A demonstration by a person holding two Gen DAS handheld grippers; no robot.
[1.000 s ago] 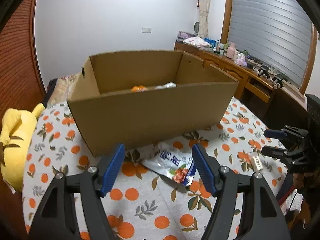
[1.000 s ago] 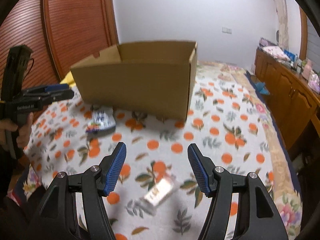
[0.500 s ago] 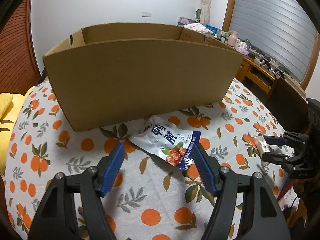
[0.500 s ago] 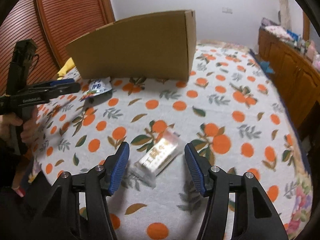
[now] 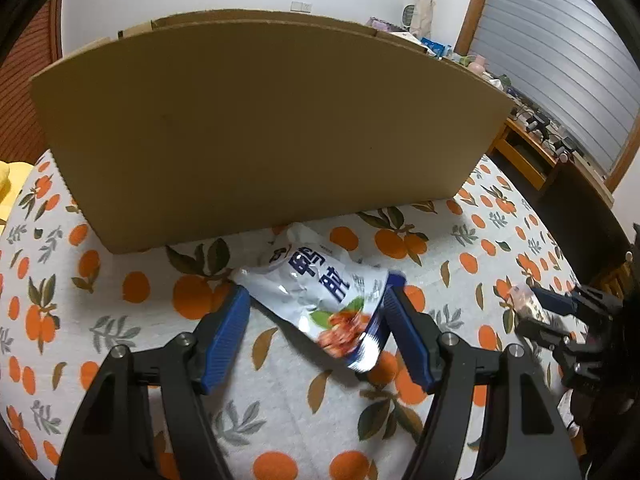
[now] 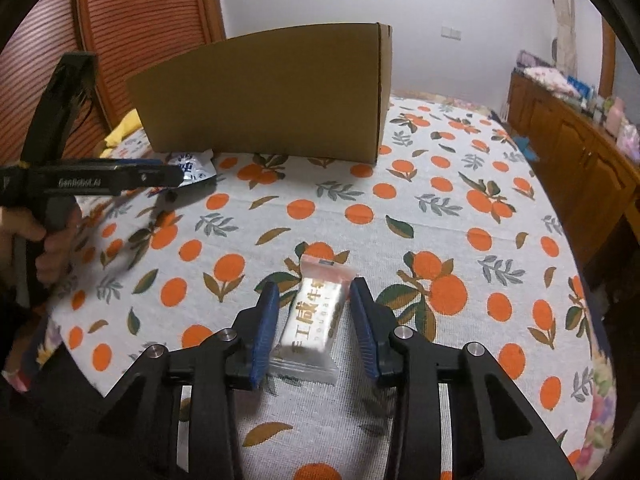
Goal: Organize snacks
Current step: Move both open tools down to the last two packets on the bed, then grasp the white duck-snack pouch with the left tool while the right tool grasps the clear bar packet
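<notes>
A silver and blue snack pouch point(image 5: 320, 292) lies on the orange-print tablecloth in front of the cardboard box point(image 5: 260, 128). My left gripper point(image 5: 316, 312) is open, low over the cloth, its blue fingers on either side of the pouch's near end. A small white wrapped candy bar point(image 6: 314, 316) lies between the fingers of my right gripper point(image 6: 314, 300), which is open with gaps on both sides. The box point(image 6: 272, 100) and the pouch point(image 6: 192, 168) also show in the right wrist view, with the left gripper point(image 6: 160, 174) over the pouch.
The round table's edge point(image 6: 592, 320) curves close on the right. A wooden sideboard point(image 6: 572, 136) with clutter stands along the right wall. A yellow plush toy point(image 5: 8, 184) lies left of the box. A wooden slatted door point(image 6: 132, 20) stands behind.
Both grippers have dropped and moved forward. The left one now straddles the pouch. The right one has narrowed around the candy bar.
</notes>
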